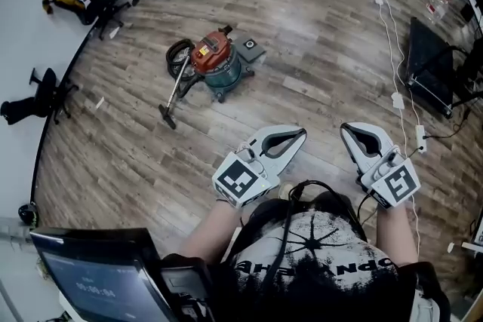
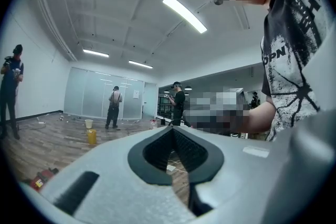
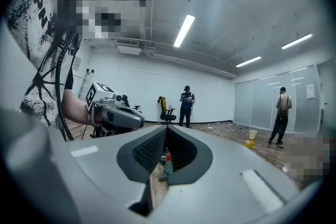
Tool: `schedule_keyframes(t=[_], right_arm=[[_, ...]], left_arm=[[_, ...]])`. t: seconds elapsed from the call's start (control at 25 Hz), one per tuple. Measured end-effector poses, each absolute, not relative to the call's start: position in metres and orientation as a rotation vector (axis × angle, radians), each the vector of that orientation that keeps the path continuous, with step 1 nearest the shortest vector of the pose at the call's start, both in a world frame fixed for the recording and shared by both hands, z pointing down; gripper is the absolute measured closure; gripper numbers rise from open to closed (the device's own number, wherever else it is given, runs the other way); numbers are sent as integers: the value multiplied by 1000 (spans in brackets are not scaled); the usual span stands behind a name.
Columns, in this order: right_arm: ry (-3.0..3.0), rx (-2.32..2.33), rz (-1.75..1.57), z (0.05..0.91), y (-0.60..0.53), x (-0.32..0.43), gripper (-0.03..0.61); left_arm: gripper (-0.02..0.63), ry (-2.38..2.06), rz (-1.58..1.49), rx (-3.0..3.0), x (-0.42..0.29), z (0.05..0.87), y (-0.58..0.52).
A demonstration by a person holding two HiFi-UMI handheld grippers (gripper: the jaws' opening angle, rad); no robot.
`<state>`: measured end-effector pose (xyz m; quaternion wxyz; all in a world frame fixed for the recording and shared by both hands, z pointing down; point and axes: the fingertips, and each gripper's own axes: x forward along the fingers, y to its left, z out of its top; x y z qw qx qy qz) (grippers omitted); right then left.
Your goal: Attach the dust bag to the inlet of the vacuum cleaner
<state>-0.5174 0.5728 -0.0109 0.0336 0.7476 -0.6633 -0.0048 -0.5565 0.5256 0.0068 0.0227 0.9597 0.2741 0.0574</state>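
Zero progress: left gripper (image 1: pixel 300 134) and right gripper (image 1: pixel 346 129) shut tight, holding nothing, well apart from vacuum cleaner (image 1: pixel 215 60) far ahead; dust bag nowhere in view.

Letters "OPN" on the person's T-shirt (image 2: pixel 283 60) (rest unreadable), screen (image 1: pixel 98 275) digits blurred

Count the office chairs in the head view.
2. The chair with a yellow garment stands top left; the second chair stands below it, by the left edge. Others may be hidden.
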Motion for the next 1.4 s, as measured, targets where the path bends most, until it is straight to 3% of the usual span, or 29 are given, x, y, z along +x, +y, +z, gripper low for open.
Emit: schedule_keyframes(t=[0.6,1.4], right_arm=[[-2001,2346,1,8,558,-411,574],[-2196,2200,-25,6,541,-118,574]], left_arm=[[614,912,231,2946,-449,32,509],[614,718,275,2974,-156,23,495]])
